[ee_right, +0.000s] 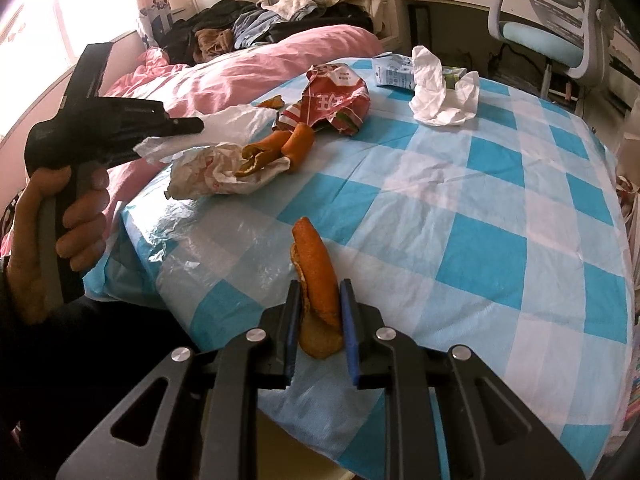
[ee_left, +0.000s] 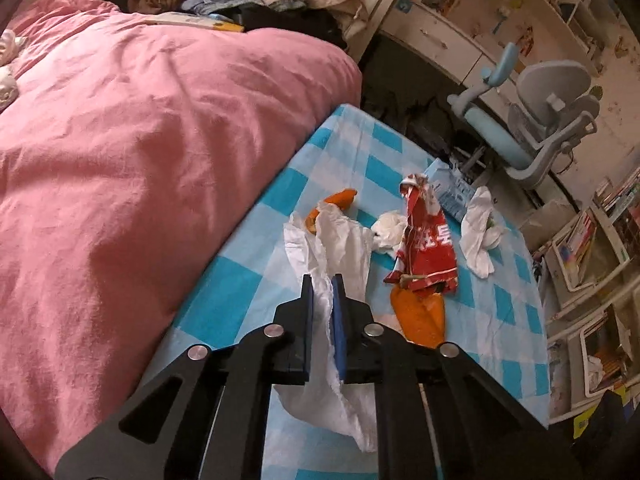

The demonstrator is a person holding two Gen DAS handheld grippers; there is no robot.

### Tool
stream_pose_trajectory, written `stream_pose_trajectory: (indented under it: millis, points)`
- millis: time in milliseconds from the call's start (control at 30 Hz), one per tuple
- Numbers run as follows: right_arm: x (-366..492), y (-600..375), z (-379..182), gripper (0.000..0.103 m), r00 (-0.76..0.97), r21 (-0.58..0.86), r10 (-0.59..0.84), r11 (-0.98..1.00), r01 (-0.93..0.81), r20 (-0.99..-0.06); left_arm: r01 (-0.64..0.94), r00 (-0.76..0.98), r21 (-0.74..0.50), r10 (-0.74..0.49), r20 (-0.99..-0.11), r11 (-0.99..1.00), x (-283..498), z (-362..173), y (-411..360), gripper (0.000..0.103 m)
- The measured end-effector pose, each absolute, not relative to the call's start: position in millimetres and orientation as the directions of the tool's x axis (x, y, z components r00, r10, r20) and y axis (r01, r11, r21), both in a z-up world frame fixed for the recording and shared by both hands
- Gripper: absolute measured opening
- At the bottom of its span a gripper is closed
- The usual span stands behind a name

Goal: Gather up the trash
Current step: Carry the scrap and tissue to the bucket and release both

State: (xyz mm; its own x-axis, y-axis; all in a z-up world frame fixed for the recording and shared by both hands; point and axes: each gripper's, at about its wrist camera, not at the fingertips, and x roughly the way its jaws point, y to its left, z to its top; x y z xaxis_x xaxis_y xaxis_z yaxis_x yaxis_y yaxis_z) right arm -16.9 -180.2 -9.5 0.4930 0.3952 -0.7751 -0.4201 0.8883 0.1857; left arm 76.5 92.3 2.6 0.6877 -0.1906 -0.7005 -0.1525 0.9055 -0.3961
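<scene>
Left wrist view: your left gripper [ee_left: 323,294] pinches the white plastic bag [ee_left: 340,240], just left of the red wrapper [ee_left: 426,246] on the checked sheet [ee_left: 500,312]. Right wrist view: your right gripper [ee_right: 320,300] clamps an orange peel [ee_right: 316,276], well nearer than that wrapper [ee_right: 336,98]. Step in hand: bagging; next, spread the bag's mouth and drop the peel inside.

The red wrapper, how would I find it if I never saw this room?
Look at the bed with the blue and white checked sheet, next to the pink quilt. Near the far end lies a heap of rubbish: white tissues, orange peel and a blue and white carton. The red wrapper is the only crumpled red thing there, with white writing.
</scene>
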Motion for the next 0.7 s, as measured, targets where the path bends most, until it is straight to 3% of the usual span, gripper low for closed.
stream_pose_trajectory:
  millis: [167,300,700]
  points:
    - [-17,-181,-9,0.019,0.492,0.194,0.404,0.886,-0.422,-0.771,-0.113,0.784,-0.49,-0.226,-0.579,0.864,53,30,109,0.005]
    - [-19,-186,0,0.019,0.509,0.228,0.435,0.879,-0.419,-0.743,-0.079,0.809,-0.493,-0.233,-0.539,0.866,34,47,109,0.005]
    - [-53,-189,26,0.019,0.536,0.281,0.512,0.845,-0.455,-0.672,0.08,0.761,-0.355,-0.287,-0.582,0.931,-38,57,48,0.005]
